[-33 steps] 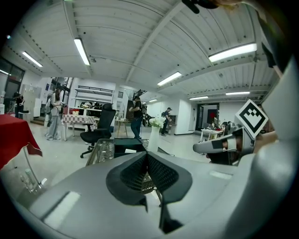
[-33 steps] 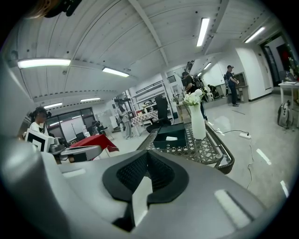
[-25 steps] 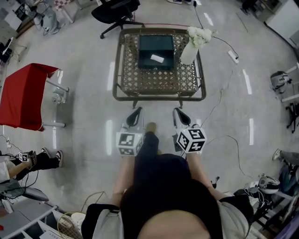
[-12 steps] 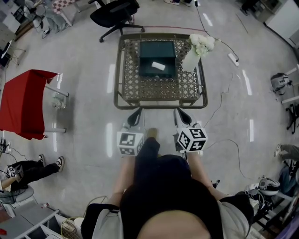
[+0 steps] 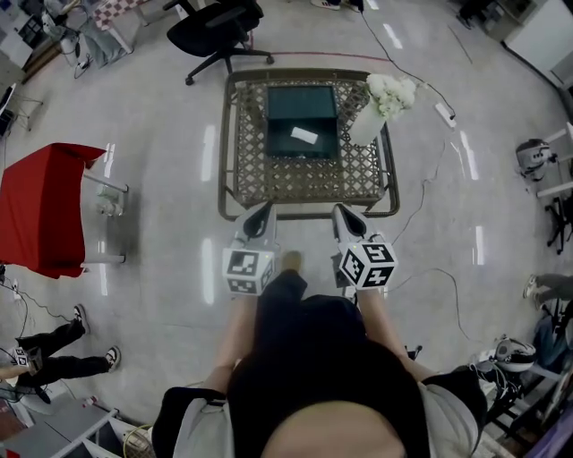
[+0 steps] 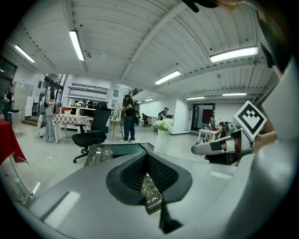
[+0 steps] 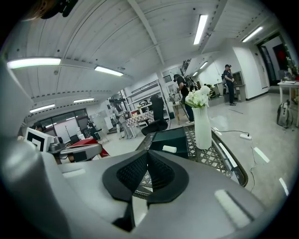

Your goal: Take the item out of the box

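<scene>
A dark green open box [image 5: 302, 121] stands on the far half of a low lattice-top table [image 5: 269, 174]. A small white item [image 5: 304, 135] lies inside it, also in the right gripper view as the white item [image 7: 169, 149] in the box [image 7: 170, 138]. My left gripper [image 5: 261, 212] and right gripper [image 5: 342, 214] hover side by side over the table's near edge, well short of the box. Both are shut with nothing between the jaws. In the left gripper view the shut left gripper [image 6: 147, 157] points at the table [image 6: 99, 154].
A white vase of flowers [image 5: 379, 100] stands on the table's far right corner, beside the box. A black office chair [image 5: 219, 22] is behind the table, a red-covered stand [image 5: 40, 206] to the left. Cables [image 5: 430, 215] and a power strip [image 5: 445, 109] lie on the floor at the right.
Both grippers have come closer to the table; their tips now reach its near edge. They stay shut and empty. A seated person's legs at the lower left have shifted.
</scene>
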A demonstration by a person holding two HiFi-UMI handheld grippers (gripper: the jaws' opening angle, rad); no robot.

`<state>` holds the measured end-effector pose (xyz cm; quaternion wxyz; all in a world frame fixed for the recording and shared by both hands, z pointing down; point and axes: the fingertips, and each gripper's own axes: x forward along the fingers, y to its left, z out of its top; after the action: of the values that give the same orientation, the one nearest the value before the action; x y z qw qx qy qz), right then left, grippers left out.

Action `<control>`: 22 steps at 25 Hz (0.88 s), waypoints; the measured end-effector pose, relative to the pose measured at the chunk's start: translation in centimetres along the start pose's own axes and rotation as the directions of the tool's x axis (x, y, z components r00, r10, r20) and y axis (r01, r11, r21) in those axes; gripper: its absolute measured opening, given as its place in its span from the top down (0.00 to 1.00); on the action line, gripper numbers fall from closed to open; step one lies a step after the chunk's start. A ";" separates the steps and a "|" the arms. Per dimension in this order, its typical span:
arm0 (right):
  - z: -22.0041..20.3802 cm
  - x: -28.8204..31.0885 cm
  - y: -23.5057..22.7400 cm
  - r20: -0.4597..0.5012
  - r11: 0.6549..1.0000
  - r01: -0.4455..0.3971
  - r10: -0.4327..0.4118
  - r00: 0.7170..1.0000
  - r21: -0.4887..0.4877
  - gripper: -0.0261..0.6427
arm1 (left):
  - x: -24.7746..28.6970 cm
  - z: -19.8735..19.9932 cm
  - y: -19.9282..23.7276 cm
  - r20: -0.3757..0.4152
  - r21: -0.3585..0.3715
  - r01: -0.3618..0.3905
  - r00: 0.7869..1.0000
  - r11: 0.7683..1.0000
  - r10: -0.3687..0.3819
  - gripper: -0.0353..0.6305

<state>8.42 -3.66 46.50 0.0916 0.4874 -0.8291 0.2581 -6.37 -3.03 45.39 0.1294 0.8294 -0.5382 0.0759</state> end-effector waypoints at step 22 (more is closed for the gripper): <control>3.0 6.0 -3.3 0.018 0.996 0.082 -0.083 0.996 0.041 0.96 | 7.5 1.1 3.5 -0.029 0.011 0.082 0.996 0.997 -0.082 0.94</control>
<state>8.49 -11.10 47.54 0.0843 0.5254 -0.8038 0.2660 -6.54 -11.28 46.84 0.1353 0.8502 -0.5015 0.0856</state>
